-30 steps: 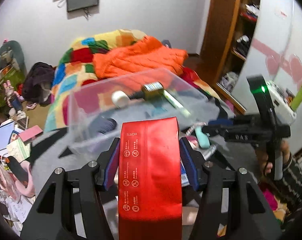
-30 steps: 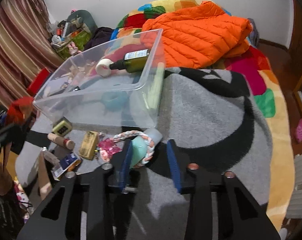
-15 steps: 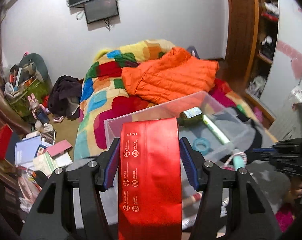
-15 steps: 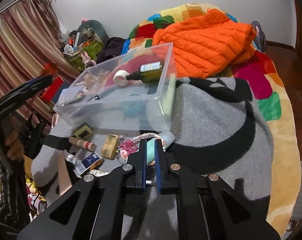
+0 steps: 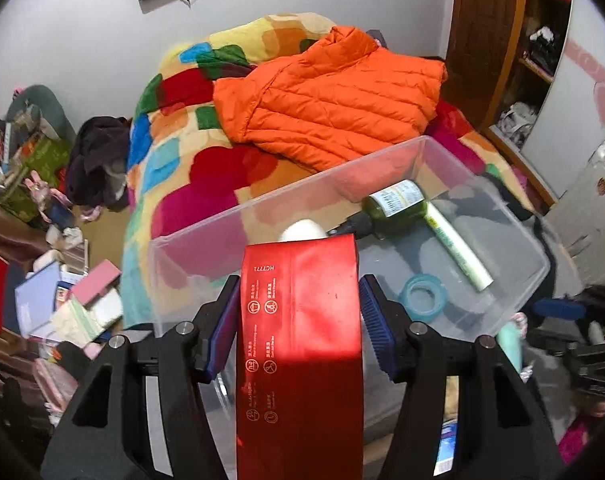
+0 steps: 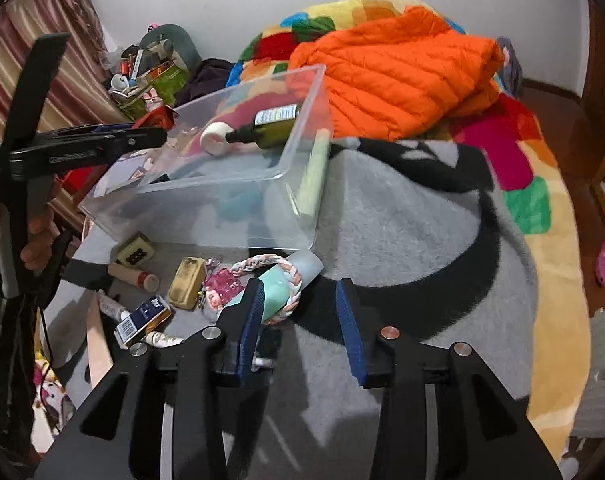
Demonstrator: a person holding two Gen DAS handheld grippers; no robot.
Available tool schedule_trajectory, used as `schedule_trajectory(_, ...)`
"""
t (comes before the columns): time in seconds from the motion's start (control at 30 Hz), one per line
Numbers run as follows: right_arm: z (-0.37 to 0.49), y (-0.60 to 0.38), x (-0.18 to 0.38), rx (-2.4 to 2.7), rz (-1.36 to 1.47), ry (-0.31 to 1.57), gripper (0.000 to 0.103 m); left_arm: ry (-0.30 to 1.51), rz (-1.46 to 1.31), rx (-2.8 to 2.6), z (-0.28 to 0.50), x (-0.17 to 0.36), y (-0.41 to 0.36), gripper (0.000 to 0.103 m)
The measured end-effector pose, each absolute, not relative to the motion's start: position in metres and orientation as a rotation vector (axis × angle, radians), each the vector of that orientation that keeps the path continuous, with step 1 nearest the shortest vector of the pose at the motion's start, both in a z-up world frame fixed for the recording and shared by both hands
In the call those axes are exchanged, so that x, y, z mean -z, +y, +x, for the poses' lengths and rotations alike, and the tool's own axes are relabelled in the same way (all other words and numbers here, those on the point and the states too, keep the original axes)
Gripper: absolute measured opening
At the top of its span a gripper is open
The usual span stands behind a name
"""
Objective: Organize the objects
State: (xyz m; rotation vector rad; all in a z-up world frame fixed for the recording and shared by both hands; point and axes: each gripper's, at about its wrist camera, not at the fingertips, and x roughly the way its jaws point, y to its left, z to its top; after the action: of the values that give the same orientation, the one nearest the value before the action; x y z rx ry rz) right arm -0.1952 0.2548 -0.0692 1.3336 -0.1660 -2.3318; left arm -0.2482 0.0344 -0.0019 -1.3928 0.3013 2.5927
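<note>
My left gripper point(image 5: 298, 320) is shut on a flat red packet point(image 5: 298, 344) and holds it above the near edge of a clear plastic bin point(image 5: 514, 236). The bin holds a green bottle point(image 5: 394, 208), a white tape roll point(image 5: 302, 230), a pale green tube point(image 5: 456, 250) and a blue tape ring point(image 5: 422, 296). In the right wrist view my right gripper point(image 6: 298, 312) is open and empty over the grey blanket, its left finger beside a mint bottle point(image 6: 286, 284) wrapped in a braided cord. The left gripper point(image 6: 150, 136) shows over the bin's far corner.
Small items lie in front of the bin point(image 6: 310, 160): a gold box point(image 6: 186, 282), a blue-and-gold pack point(image 6: 142, 320), a tan tube point(image 6: 132, 276), a pink trinket point(image 6: 222, 286). An orange jacket point(image 6: 398, 80) lies behind on the patchwork blanket. Clutter covers the floor at left.
My right gripper, shut half a second ago, has opened wide beside the mint bottle. My left gripper has carried the red packet closer over the bin.
</note>
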Motion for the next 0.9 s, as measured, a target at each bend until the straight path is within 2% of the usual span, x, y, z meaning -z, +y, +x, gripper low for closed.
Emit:
schedule_trajectory(0.17,-0.203,0.255,0.079,2.286,1.350,-0.222,0.034,0.330,-1.296,-2.622,-0.226,-0.013,0.039,0.073)
schedule_trajectory(0.2,-0.203,0.255,0.079,2.280,1.348,-0.230,0.033,0.342,-1.282,-2.630,-0.223,-0.016,0.040,0.073)
schedule_trajectory(0.27,-0.201,0.253,0.078,2.258,1.334,-0.249,0.019,0.335,-1.256,-2.635,-0.214,-0.021,0.041,0.073)
schedule_trajectory(0.33,-0.198,0.250,0.077,2.249,1.324,-0.249,0.011,0.298,-1.240,-2.616,-0.207,-0.024,0.041,0.074)
schedule_trajectory(0.43,-0.193,0.246,0.074,2.258,1.313,-0.223,0.007,0.288,-1.214,-2.600,-0.190,-0.024,0.045,0.075)
schedule_trajectory(0.9,-0.157,0.236,0.023,2.233,1.135,-0.208,0.005,0.186,-1.235,-2.511,-0.132,0.000,0.041,0.075)
